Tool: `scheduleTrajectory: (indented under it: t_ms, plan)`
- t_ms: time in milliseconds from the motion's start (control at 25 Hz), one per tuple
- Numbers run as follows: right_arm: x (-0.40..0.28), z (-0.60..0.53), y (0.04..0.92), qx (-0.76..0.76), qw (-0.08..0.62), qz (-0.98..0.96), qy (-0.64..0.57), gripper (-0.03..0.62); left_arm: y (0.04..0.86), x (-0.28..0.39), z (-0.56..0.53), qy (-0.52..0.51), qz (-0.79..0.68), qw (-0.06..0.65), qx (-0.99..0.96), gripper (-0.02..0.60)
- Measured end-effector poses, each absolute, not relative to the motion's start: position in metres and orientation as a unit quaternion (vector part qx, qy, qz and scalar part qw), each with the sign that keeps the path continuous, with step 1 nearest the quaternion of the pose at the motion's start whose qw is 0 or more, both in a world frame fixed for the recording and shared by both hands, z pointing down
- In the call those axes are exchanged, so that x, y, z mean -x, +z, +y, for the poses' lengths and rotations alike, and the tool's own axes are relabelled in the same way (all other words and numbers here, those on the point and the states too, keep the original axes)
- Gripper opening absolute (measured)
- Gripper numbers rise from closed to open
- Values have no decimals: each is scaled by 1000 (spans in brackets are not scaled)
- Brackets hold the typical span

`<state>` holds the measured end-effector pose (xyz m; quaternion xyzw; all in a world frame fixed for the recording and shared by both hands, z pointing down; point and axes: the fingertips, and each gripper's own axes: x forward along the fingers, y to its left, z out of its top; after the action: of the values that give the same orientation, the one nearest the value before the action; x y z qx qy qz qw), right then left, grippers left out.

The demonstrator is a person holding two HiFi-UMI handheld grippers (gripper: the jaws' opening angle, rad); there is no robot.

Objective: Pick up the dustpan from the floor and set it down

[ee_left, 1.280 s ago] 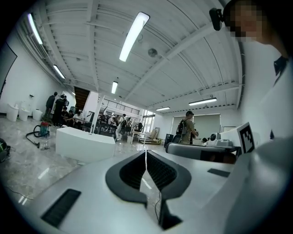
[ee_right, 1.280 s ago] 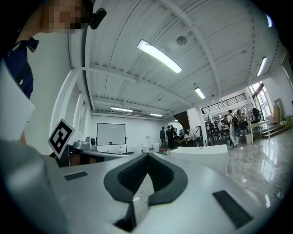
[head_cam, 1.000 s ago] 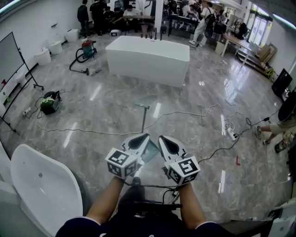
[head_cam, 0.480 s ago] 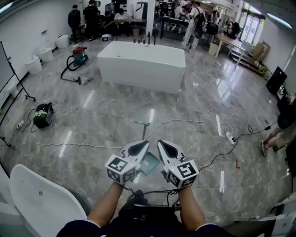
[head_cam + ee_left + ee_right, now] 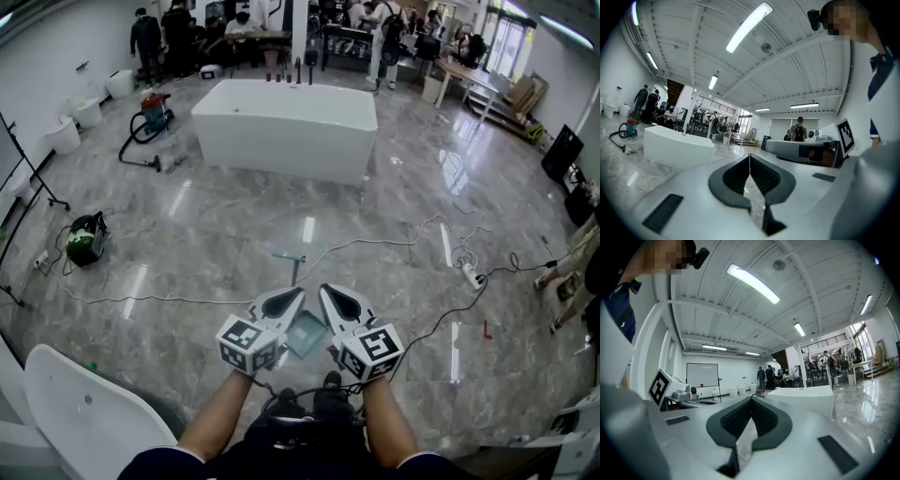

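Left gripper (image 5: 296, 296): jaws clenched, pads meeting, nothing between them. Right gripper (image 5: 324, 291): likewise closed and empty. The two are held side by side.

Dustpan (image 5: 305, 334): on the floor ahead of and below both claws, showing between their tips. Its thin handle (image 5: 293, 270) stands upright beyond them. Untouched.

Judgement: light, stiff plastic pan. The smooth handle may slip or swing, so take it high, with the second claw steadying it lower down.

Count: one dustpan, two grippers, one white bathtub (image 5: 286, 117) far ahead, another tub (image 5: 84, 412) left of the left claw, one vacuum cleaner (image 5: 155, 111).
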<state>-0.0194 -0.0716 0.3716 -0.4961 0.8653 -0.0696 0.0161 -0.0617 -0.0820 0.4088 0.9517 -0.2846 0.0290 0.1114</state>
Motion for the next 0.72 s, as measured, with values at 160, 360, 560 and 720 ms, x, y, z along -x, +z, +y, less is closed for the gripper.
scheduleTrajectory:
  t_ms: [160, 360, 560, 720]
  plan:
    - [4, -89, 370, 486, 20, 871, -70, 6, 410, 50, -99, 33, -300, 107, -947, 14]
    - [-17, -114, 369, 473, 24, 878, -71, 6, 413, 34, -122, 47, -324, 95, -940, 14]
    - [-27, -136, 379, 460, 23, 884, -77, 6, 423, 31, -144, 48, -348, 95, -932, 14]
    - [-37, -147, 388, 454, 13, 887, -83, 6, 438, 29, -157, 57, -361, 94, -926, 14]
